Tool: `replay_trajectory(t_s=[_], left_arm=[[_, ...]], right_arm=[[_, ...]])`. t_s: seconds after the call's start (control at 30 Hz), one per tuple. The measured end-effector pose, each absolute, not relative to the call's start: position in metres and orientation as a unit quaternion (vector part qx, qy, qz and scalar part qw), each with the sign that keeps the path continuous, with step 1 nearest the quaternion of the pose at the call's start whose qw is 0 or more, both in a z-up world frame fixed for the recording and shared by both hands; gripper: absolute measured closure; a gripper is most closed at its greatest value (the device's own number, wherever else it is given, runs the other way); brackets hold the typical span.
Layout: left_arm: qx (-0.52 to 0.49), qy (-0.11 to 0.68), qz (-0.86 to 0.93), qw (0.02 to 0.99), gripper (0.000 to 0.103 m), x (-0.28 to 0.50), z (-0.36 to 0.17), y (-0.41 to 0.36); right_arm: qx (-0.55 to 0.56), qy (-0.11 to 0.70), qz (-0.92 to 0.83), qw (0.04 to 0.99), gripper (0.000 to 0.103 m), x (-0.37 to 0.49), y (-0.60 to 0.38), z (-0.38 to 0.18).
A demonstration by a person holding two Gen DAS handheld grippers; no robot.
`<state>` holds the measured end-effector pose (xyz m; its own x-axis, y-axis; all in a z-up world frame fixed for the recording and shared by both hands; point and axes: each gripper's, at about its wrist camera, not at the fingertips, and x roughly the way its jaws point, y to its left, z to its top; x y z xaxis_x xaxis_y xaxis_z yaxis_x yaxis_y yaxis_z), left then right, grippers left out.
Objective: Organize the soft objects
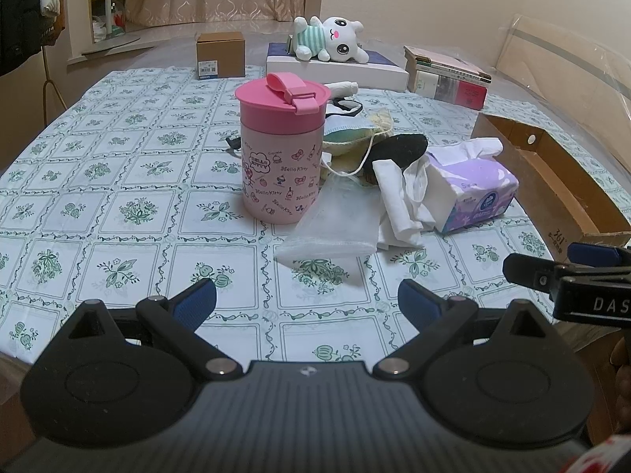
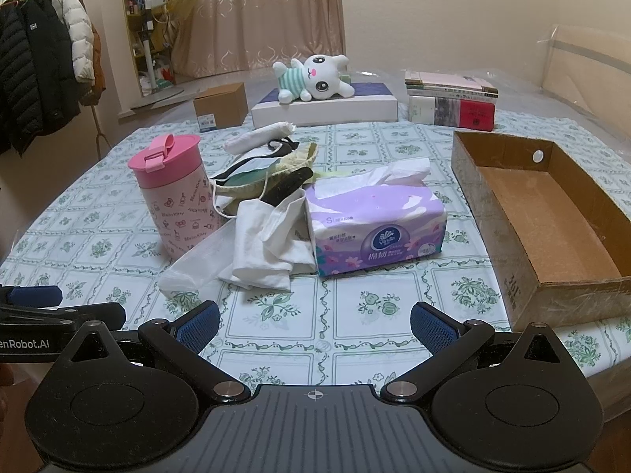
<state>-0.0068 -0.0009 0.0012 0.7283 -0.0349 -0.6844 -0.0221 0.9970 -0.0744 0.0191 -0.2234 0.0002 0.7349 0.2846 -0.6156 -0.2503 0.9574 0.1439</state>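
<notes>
A heap of soft things lies mid-table: a white cloth [image 2: 264, 244], a clear mesh pouch [image 1: 335, 220], face masks [image 2: 256, 165], a black piece [image 1: 398, 149] and a purple tissue pack [image 2: 378, 224], which also shows in the left wrist view [image 1: 473, 193]. A white plush bunny [image 2: 311, 79] lies on a white box at the back. An open, empty cardboard box [image 2: 552, 213] stands at the right. My left gripper [image 1: 307, 302] is open and empty, near the table's front edge. My right gripper [image 2: 314, 324] is open and empty, in front of the tissue pack.
A pink Hello Kitty cup [image 1: 280, 153] stands left of the heap. A small brown carton [image 1: 220, 55] and stacked books [image 2: 453, 102] sit at the back. The tablecloth [image 1: 118, 197] has a green floral pattern. Coats [image 2: 39, 71] hang at far left.
</notes>
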Motion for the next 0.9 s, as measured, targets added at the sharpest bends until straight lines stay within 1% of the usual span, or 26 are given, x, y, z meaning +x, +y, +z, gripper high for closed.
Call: replay_trajectory(t_s=[0.9], left_arm=[[-0.043, 0.373, 0.0, 0.927, 0.005, 0.0012, -0.0001, 0.0024]], right_arm=[[0.025, 0.34, 0.148, 0.928, 0.0, 0.0263, -0.2226, -0.0056]])
